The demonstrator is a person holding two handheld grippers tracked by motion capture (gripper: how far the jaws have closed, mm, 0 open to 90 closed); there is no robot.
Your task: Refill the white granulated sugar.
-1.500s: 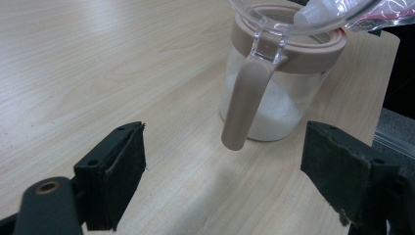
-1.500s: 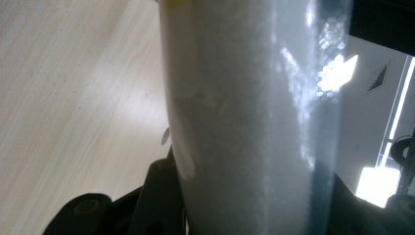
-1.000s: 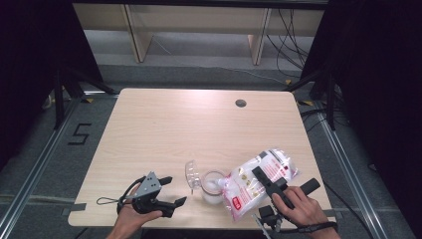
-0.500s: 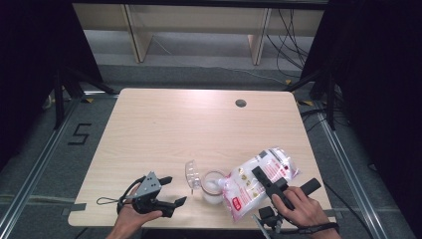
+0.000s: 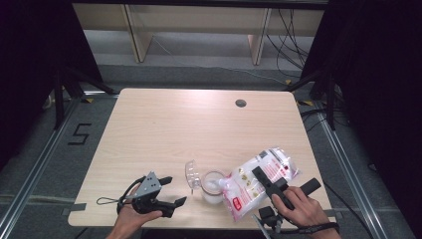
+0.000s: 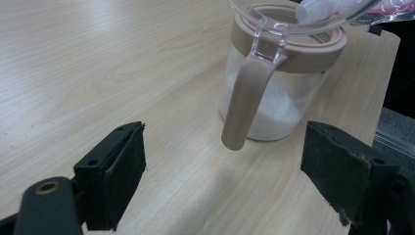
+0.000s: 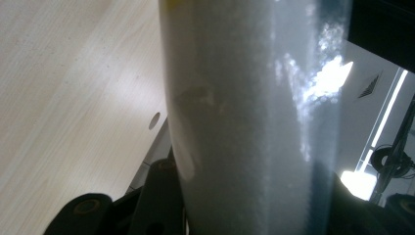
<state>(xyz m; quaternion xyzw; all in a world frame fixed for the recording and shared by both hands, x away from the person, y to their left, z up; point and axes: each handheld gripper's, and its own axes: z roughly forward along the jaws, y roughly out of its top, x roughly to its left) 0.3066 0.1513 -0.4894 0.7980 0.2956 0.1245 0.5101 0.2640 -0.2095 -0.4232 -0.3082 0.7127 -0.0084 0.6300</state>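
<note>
A: Where is the bag [image 5: 259,180]?

B: Near the table's [image 5: 199,124] front right corner, tilted, with its low end over the jar [image 5: 212,187]. The right gripper [image 5: 266,183] is clamped on it; in the right gripper view the bag [image 7: 254,117] stands between the black jaws as a pale grainy column.

A: And the jar?

B: It stands upright on the table near the front edge, just left of the bag. In the left gripper view the jar [image 6: 279,88] has white grains in its lower part and a tan collar at the top. Its clear lid [image 5: 191,173] is swung up and back on the left side. A tan scoop handle [image 6: 244,105] hangs down the jar's front.

A: Is the bag touching the jar?

B: A white spout [image 6: 318,9] sits at the jar's mouth in the left gripper view. I cannot tell if it touches the rim.

A: What about the left gripper [image 5: 169,191]?

B: Its jaws stand wide apart with nothing between them. It rests near the front edge, left of the jar and apart from it, pointed at the jar.
</note>
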